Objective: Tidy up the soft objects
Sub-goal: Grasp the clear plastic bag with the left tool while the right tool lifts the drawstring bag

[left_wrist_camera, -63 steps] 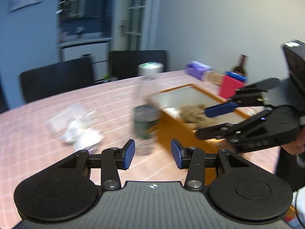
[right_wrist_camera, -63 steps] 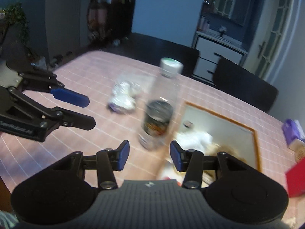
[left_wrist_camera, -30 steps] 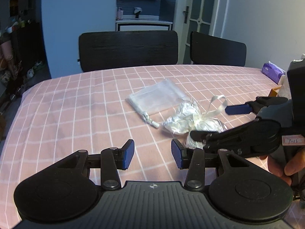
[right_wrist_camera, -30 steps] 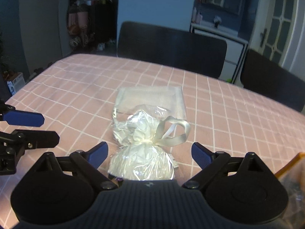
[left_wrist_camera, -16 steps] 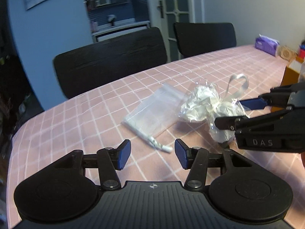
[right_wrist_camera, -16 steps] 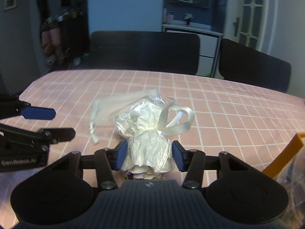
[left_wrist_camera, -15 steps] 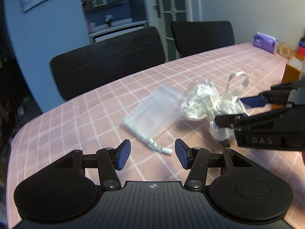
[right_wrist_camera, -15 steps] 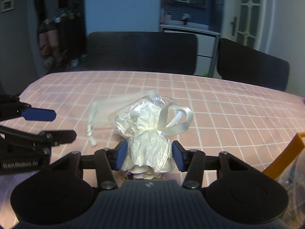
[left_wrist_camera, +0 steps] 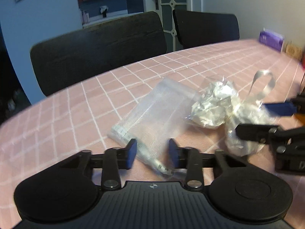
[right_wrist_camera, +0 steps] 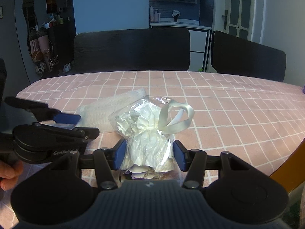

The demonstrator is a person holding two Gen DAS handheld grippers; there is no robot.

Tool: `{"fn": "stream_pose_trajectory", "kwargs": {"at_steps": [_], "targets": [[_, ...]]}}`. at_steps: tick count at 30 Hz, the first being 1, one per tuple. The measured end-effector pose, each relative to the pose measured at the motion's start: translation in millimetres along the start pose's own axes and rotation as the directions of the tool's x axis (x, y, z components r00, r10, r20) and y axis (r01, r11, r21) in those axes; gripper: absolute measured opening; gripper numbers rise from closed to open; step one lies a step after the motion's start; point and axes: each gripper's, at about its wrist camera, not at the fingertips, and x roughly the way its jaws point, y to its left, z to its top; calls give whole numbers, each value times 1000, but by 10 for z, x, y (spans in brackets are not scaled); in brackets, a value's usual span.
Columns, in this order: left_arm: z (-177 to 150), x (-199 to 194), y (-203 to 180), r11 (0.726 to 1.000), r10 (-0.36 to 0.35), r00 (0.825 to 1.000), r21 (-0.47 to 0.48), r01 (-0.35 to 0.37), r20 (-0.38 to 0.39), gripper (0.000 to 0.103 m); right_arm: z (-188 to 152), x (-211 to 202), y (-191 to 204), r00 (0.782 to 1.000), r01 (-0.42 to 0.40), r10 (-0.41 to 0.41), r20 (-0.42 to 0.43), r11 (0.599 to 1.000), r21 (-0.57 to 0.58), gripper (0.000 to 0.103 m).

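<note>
Two grips: your right gripper (right_wrist_camera: 149,157) pins the crinkled cellophane ribbon-tied bundle (right_wrist_camera: 147,133) steady, while your left gripper (left_wrist_camera: 152,154), jaws just narrowed, straddles the flat white mesh pouch (left_wrist_camera: 152,118); contact there is unclear.

Glossy crinkled plastic bag (right_wrist_camera: 146,133)

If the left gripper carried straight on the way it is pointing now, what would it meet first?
Most likely the flat mesh pouch: its near end already lies between the pads of the left gripper, which have just been closing. Beyond it is only the pink checked tablecloth. The blur leaves actual contact unclear.
</note>
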Motion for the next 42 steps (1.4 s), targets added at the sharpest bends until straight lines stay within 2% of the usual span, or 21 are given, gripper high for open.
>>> {"fn": "stream_pose_trajectory", "kwargs": {"at_steps": [2, 4, 6, 9, 14, 17, 24, 28, 33, 38, 42], "targets": [[-11, -11, 16, 999, 4, 1000, -36, -4, -1, 24, -1, 11, -18, 1000, -4, 4, 1, 1000, 0, 54], [-11, -36, -1, 998, 24, 1000, -49, -25, -7, 6, -1, 18, -2, 1000, -2, 2, 1, 1000, -10, 53], [-31, -93, 15, 995, 19, 1000, -95, -19, -3, 4, 8, 24, 12, 1000, -1, 1, 2, 1000, -25, 52], [-114, -301, -6, 992, 22, 1000, -128, -20, 18, 3, 15, -13, 40, 1000, -11, 11, 1, 999, -41, 50], [-301, -751, -168, 981, 101, 995, -164, -101, -10, 3, -29, -257, 65, 998, -58, 58, -9, 998, -15, 48], [-488, -1056, -328, 965, 159, 986, -201, -166, -52, 3, -150, -493, 118, 996, -93, 93, -8, 995, -28, 48], [-1061, -1903, -822, 947, 122, 992, -295, -126, -34, 3, -677, -1278, 142, 977, -211, 211, -12, 977, -36, 48], [-1327, -2255, -1117, 934, 125, 992, -335, -122, -11, 4, -1013, -1728, 64, 971, -238, 238, -10, 970, -52, 48], [-1618, -2562, -1451, 919, 162, 987, -365, -146, 13, 4, -1386, -2134, -140, 979, -206, 206, -10, 976, -68, 48], [-1749, -2679, -1702, 925, 117, 993, -366, -106, 8, 4, -1605, -2353, -377, 981, -193, 192, -28, 979, -61, 48], [-1789, -2930, -1823, 918, 153, 983, -383, -104, 99, 3, -1645, -2524, -531, 975, -222, 222, -8, 974, -39, 48]]}}
